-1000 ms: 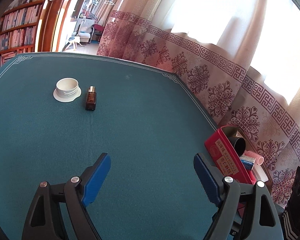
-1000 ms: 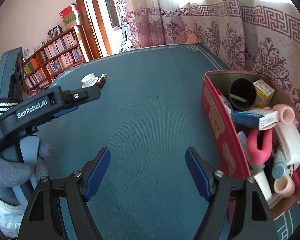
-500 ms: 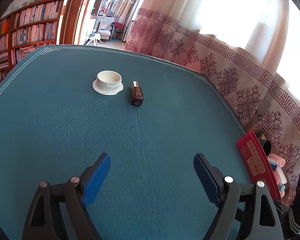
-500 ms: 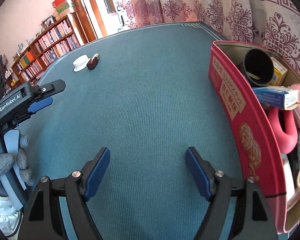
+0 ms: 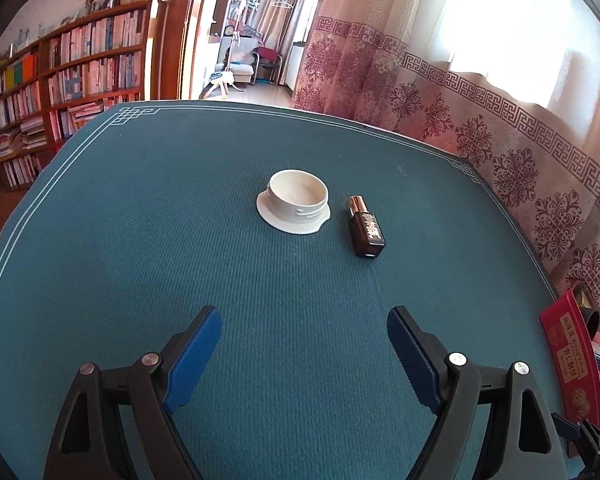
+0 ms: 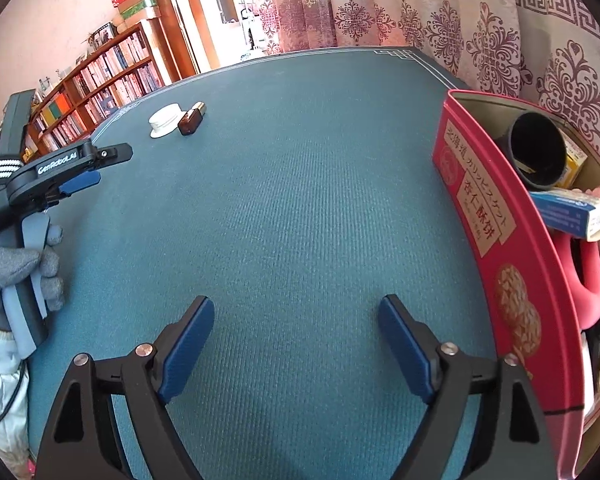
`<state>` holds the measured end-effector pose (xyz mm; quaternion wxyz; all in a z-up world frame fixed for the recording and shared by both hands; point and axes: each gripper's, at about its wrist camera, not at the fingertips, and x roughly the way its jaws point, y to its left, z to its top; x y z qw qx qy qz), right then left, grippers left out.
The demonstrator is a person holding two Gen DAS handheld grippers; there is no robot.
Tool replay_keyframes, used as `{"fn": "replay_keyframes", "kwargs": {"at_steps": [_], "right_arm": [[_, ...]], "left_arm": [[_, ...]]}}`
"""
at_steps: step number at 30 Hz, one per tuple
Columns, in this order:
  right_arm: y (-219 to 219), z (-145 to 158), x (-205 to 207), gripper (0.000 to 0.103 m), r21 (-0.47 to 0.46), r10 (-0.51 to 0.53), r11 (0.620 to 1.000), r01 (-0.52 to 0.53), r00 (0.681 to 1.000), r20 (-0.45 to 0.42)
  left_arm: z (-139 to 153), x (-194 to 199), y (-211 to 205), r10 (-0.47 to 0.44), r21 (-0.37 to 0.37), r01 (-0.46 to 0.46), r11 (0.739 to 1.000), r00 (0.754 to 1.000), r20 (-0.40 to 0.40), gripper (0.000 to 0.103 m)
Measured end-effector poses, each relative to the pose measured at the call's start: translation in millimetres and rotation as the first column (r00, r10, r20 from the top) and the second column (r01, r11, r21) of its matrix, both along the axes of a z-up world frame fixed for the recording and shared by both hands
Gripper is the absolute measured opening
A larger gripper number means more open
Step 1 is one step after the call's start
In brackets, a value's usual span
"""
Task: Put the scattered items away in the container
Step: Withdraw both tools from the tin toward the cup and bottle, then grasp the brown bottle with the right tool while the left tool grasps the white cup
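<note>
Teal worktop (image 5: 140,280): cap (image 5: 293,201) and bottle (image 5: 366,227) at 12 o'clock remained loose; box (image 6: 500,248) at 3 o'clock looked nearly full. Both grippers' fingers stood apart, empty; right's just widened.

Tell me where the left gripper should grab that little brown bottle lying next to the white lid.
Probably across the flat sides of its square body. The brown bottle lies on its side on the teal mat, gold cap pointing away, close beside the white lid. The left gripper is open and empty; come down from above, keeping the near finger clear of the lid.
</note>
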<state>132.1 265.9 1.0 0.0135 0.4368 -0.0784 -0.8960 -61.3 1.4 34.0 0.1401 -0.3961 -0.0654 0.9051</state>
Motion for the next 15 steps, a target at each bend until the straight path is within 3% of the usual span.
{"fn": "replay_keyframes", "kwargs": {"at_steps": [7, 15], "right_arm": [[-2, -1, 1, 0.095, 0.009, 0.02, 1.0, -0.02, 1.0, 0.0], [-2, 0, -2, 0.097, 0.0, 0.019, 1.0, -0.019, 1.0, 0.002]], "left_arm": [[0, -43, 3, 0.036, -0.044, -0.038, 0.998, 0.999, -0.039, 0.087], [-4, -86, 24, 0.007, -0.067, -0.009, 0.998, 0.999, -0.033, 0.087]]}}
